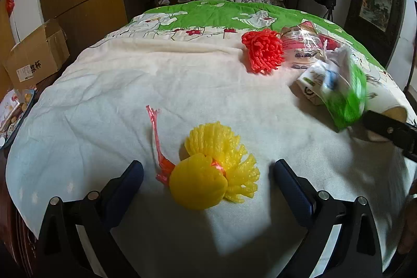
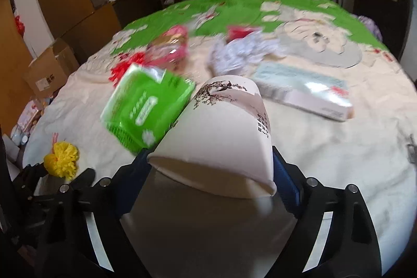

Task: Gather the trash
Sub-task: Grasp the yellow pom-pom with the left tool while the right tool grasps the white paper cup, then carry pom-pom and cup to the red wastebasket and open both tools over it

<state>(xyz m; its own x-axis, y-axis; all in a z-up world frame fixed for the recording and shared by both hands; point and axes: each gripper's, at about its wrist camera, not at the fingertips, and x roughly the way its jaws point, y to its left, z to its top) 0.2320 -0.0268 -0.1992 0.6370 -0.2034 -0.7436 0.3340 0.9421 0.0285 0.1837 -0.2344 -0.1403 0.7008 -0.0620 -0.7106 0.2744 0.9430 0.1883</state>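
Left gripper [image 1: 208,171]: jaws spread wide low in the left wrist frame, either side of the yellow foam net [image 1: 211,168] lying on the white cloth [image 1: 130,95]; neither pad touches it. A red foam net [image 1: 263,51] lies at upper right, just beside a clear plastic wrapper [image 1: 305,41]. Right gripper [image 2: 208,168]: jaws pinch a paper cup [image 2: 224,137] tipped on its side at centre of the right wrist frame, pads pressing its flattened rim. A green tissue pack [image 2: 146,108] sits blurred against the cup's left side; how it is supported cannot be told. A long white box [image 2: 305,93] and crumpled paper [image 2: 242,51] lie beyond, upper right
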